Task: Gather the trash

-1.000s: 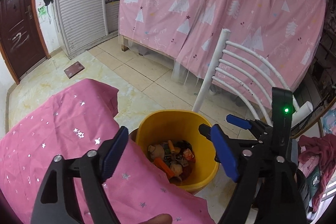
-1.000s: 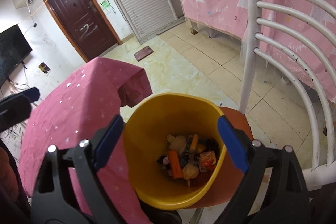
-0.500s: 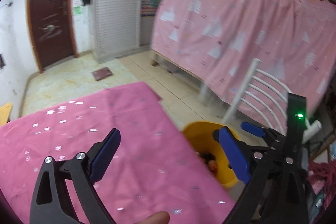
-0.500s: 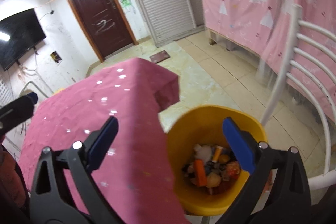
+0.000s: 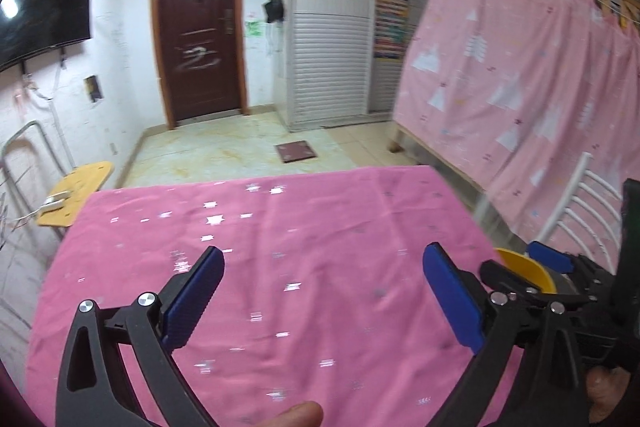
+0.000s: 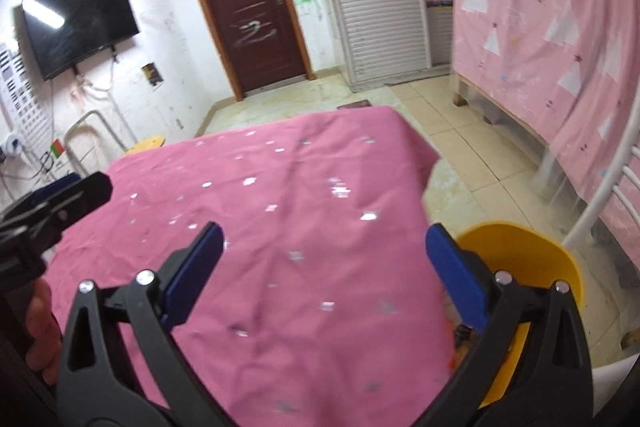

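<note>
A yellow trash bin (image 6: pixel 528 259) stands beside the right edge of a table covered in a pink star-print cloth (image 6: pixel 300 211). A sliver of the bin (image 5: pixel 524 267) shows in the left wrist view behind the right gripper. My left gripper (image 5: pixel 324 291) is open and empty over the pink cloth (image 5: pixel 300 259). My right gripper (image 6: pixel 324 267) is open and empty, its right finger in front of the bin. Trash inside the bin is mostly hidden. No loose trash shows on the cloth.
A white metal chair (image 6: pixel 600 203) stands right of the bin. A pink curtain (image 5: pixel 520 75) covers a bed frame at the right. A dark door (image 5: pixel 200 43), a wall TV (image 6: pixel 80 27) and a wooden stool (image 5: pixel 76 191) lie beyond.
Both grippers have swung left and up, away from the bin and over the table. The bin has slid to the right edge of both views. Both stay open.
</note>
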